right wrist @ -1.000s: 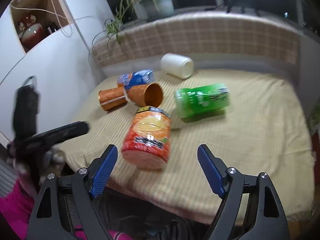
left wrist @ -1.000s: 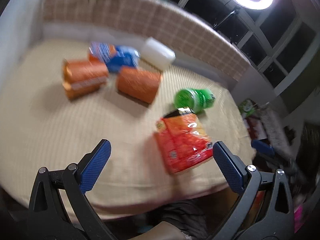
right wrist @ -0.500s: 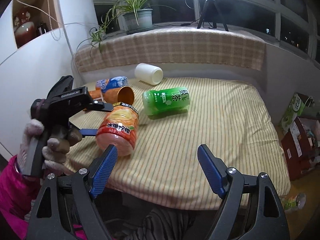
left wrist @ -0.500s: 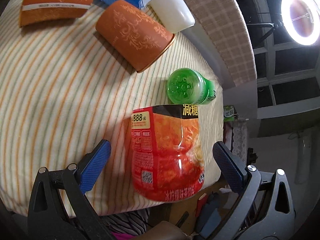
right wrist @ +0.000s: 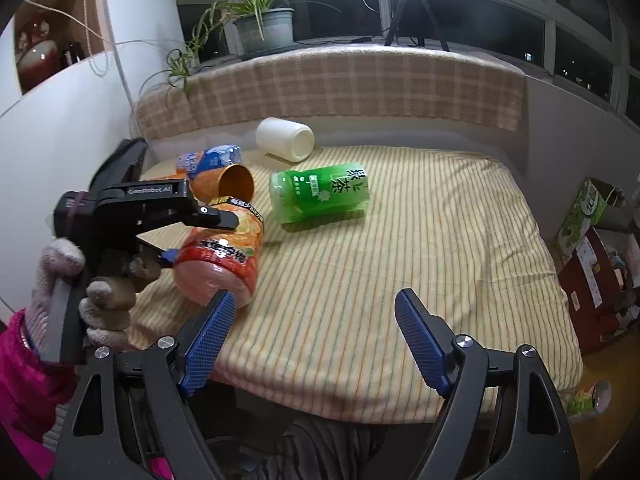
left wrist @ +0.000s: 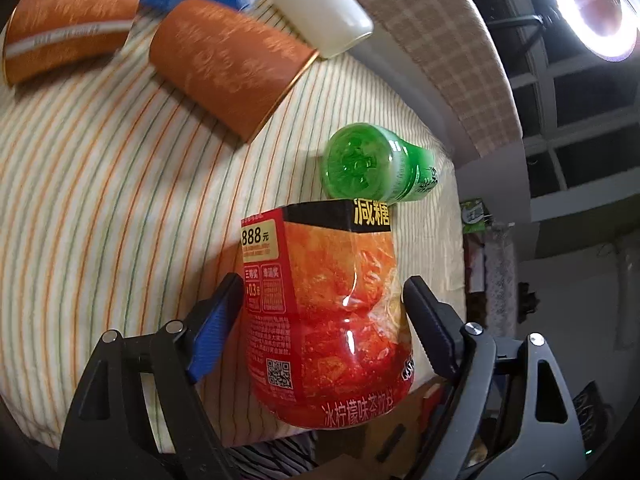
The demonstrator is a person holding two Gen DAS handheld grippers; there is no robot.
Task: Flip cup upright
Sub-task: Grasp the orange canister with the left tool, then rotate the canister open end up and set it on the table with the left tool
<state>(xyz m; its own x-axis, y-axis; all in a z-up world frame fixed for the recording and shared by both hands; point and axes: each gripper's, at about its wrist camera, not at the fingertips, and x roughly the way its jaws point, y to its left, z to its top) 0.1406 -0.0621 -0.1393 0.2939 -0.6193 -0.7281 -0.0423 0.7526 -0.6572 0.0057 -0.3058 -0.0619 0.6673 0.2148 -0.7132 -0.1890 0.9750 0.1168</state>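
At the bed's [left wrist: 100, 200] near edge, your left gripper [left wrist: 324, 308] has narrowed since half a second ago and now touches both flanks of the red cup [left wrist: 328, 320], lying sideways: grasp nearly made. Opposite, your right gripper [right wrist: 310, 328] hangs wide, empty.

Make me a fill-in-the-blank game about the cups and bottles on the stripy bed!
1. The left gripper has its two fingers on either side of the ______ cup.
2. The green tea bottle is lying on its ______.
3. The right gripper is ______ and holds nothing.
4. The white cup lies nearest the ______ checked backrest.

Missing words: red; side; open; beige
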